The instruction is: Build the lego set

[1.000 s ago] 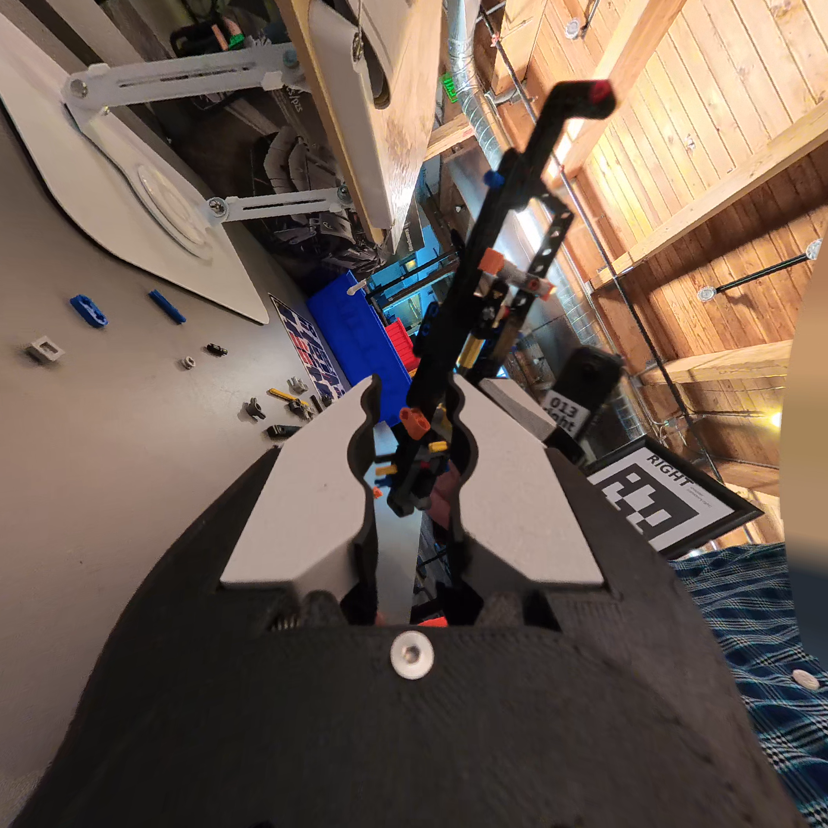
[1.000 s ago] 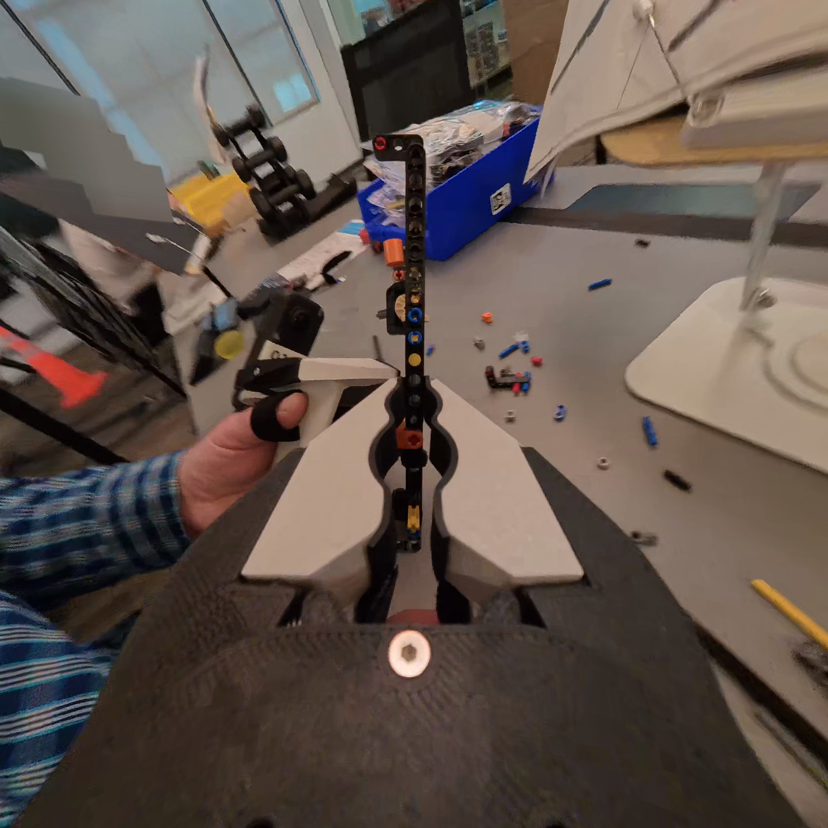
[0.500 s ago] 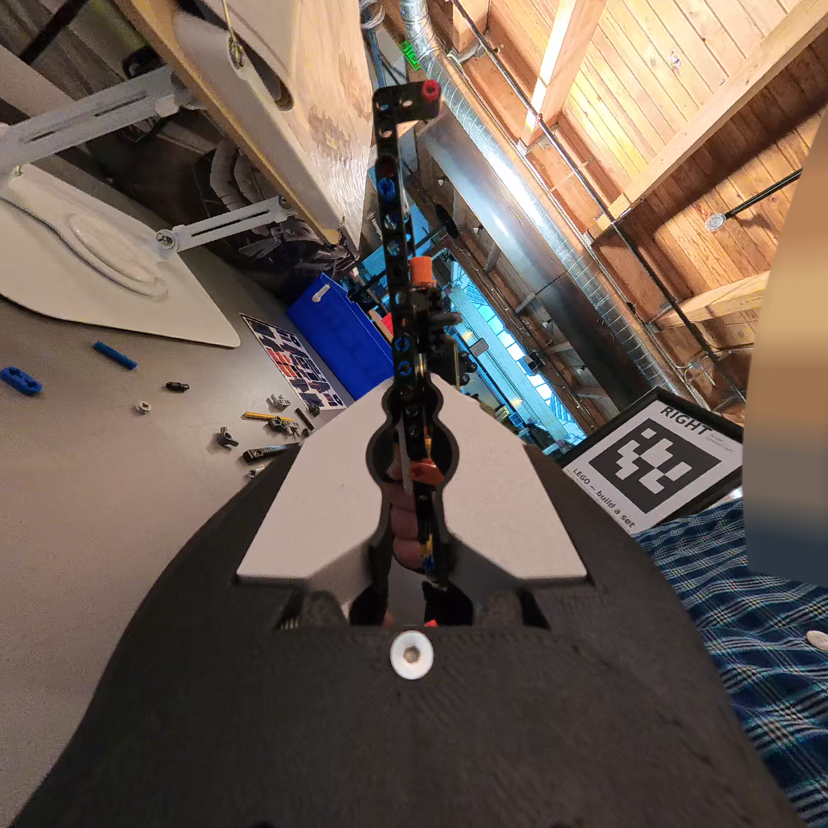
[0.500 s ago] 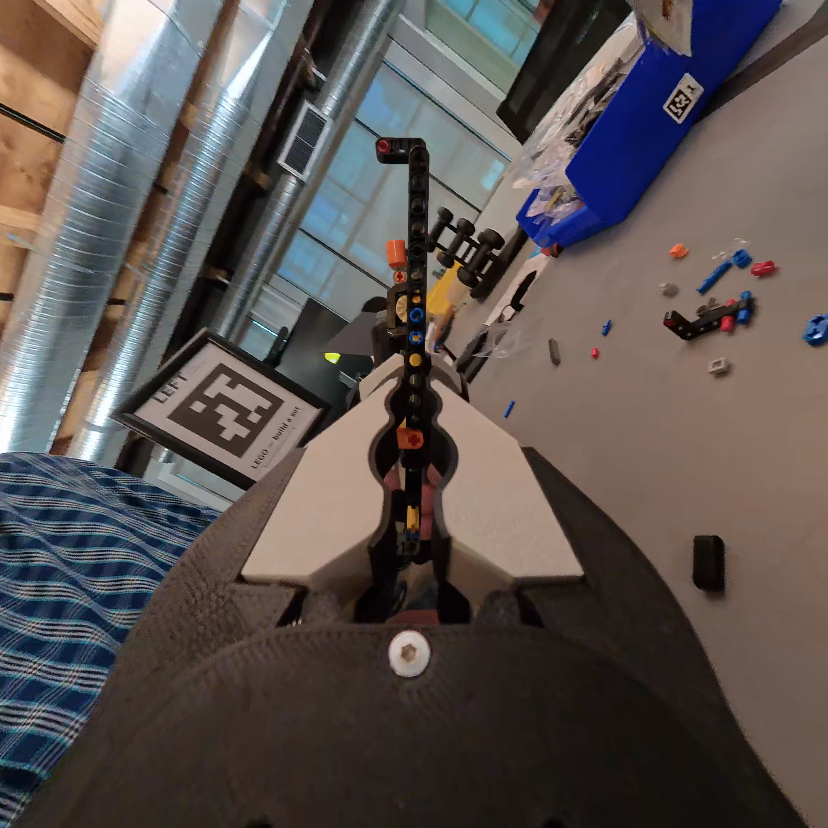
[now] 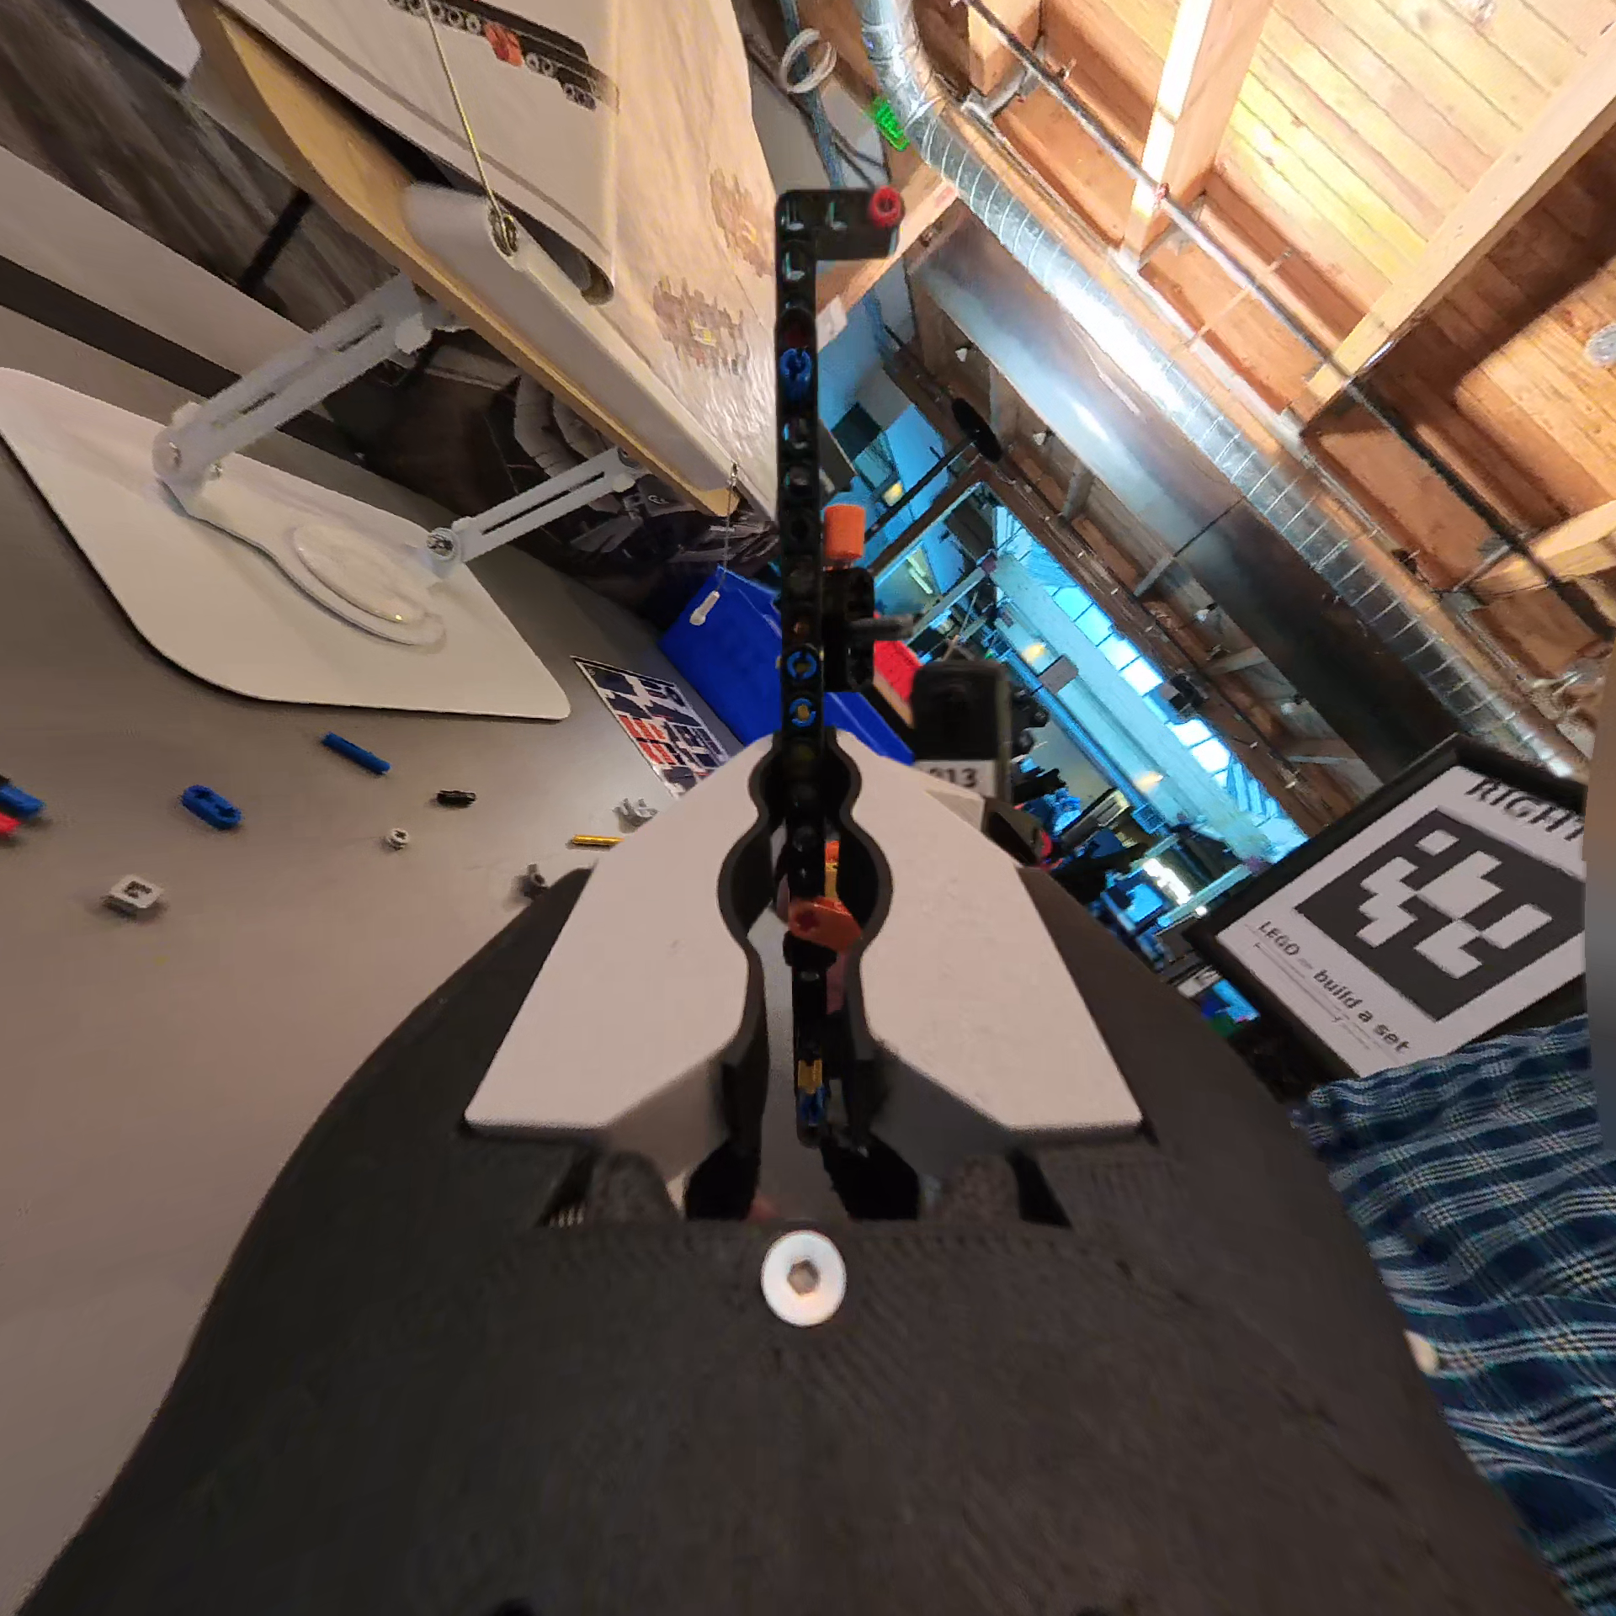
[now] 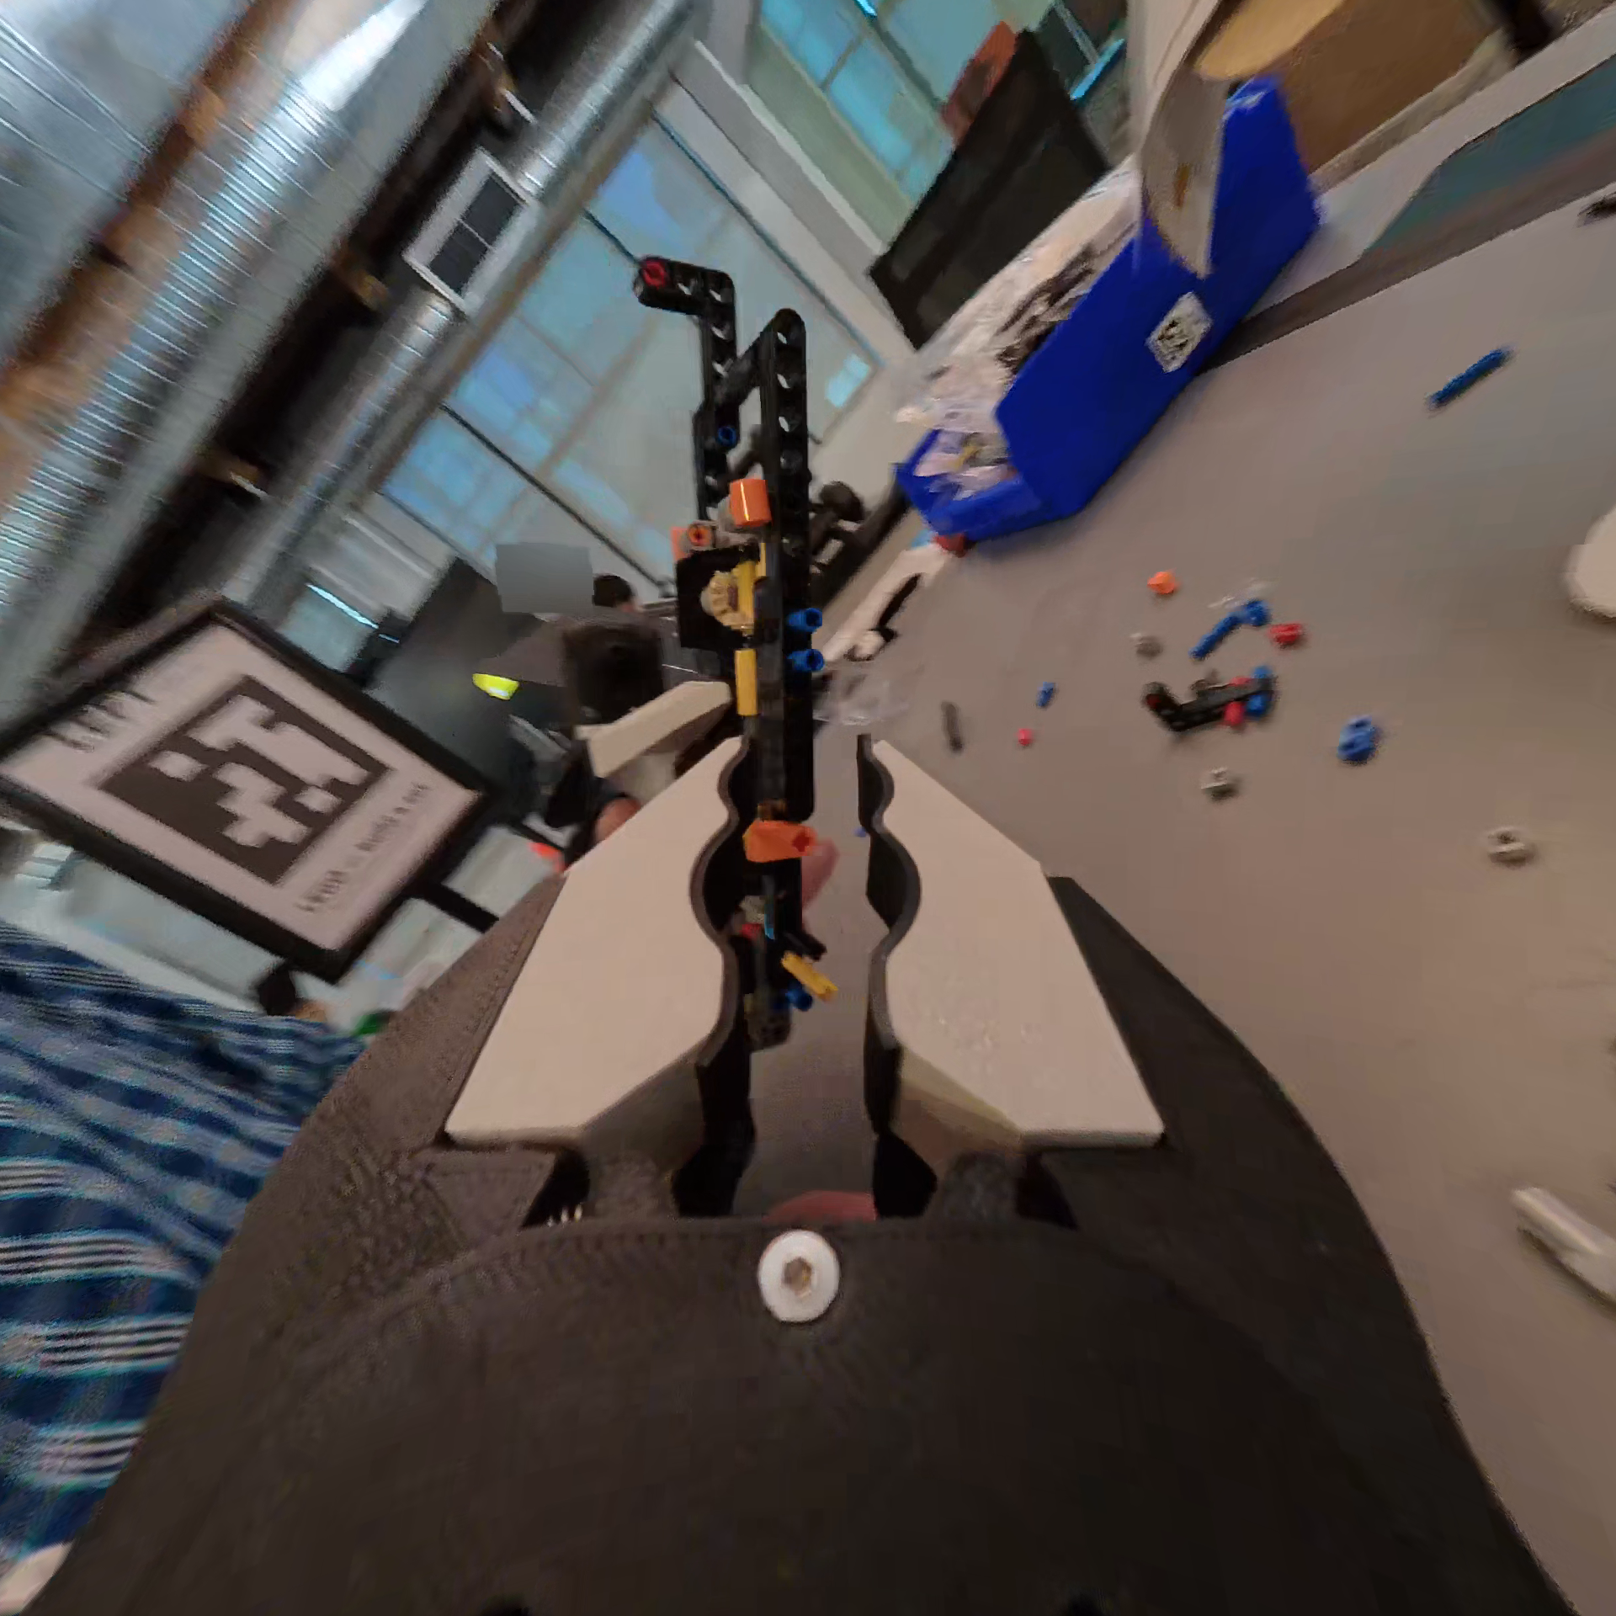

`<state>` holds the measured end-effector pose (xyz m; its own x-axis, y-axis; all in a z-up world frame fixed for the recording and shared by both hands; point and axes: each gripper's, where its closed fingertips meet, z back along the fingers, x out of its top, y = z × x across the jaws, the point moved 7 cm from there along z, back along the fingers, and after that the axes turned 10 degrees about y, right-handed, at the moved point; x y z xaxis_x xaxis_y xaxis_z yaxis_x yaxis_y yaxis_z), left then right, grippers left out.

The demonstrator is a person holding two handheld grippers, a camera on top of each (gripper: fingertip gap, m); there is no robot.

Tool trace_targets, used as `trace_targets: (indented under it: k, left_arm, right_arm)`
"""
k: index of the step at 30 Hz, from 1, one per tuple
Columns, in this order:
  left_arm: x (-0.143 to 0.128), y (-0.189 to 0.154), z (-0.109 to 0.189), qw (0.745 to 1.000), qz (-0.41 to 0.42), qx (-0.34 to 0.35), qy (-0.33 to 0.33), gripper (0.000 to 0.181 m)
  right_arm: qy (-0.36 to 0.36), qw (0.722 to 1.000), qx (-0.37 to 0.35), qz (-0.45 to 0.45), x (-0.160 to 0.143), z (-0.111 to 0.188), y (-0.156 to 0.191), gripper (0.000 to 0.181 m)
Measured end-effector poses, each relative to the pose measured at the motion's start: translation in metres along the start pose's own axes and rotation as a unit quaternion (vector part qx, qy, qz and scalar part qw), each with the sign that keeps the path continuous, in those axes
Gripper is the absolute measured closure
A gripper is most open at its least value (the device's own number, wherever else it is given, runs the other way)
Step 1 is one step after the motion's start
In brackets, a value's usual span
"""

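Above the bench [image 5: 219, 1006] | left gripper [image 5: 804, 787] jaws pinching the lego frame [image 5: 800, 525] | right gripper [image 6: 800, 752] jaws standing spread | risk: one-sided hold letting it twist, slip, fall among loose pieces [image 6: 1211, 695].

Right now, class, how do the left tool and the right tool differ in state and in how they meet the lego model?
The left tool is shut on the model; the right tool is open. The model sits centred in the left tool, but lies against only one finger of the right tool, with a gap beside the other. Both have pale grey, wavy-edged fingers on black bodies.
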<state>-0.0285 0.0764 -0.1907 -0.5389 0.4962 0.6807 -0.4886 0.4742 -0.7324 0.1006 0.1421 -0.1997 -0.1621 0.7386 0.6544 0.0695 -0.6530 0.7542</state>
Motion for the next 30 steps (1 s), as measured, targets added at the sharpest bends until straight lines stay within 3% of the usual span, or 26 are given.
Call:
trace_targets:
  k: [7, 14, 20, 25, 30]
  left_arm:
    - [-0.005, -0.008, -0.007, 0.997, -0.055, 0.046, 0.025, 0.176]
    - [-0.005, -0.012, -0.011, 0.991, -0.088, 0.093, 0.043, 0.176]
    - [-0.007, -0.022, -0.016, 0.956, -0.206, 0.190, 0.087, 0.176]
    - [-0.010, -0.028, -0.021, 0.934, -0.258, 0.225, 0.105, 0.176]
    - [-0.013, -0.035, -0.026, 0.893, -0.332, 0.276, 0.126, 0.175]
  right_arm:
    - [0.020, 0.985, -0.130, 0.116, 0.008, 0.003, 0.011, 0.160]
    - [0.021, 0.993, -0.098, 0.064, 0.004, 0.003, 0.002, 0.163]
    - [0.019, 0.996, -0.086, 0.034, 0.000, 0.001, -0.005, 0.159]
    - [0.018, 0.996, -0.085, 0.027, -0.001, 0.000, -0.006, 0.158]
    - [0.019, 0.996, -0.083, 0.022, -0.001, 0.000, -0.007, 0.159]
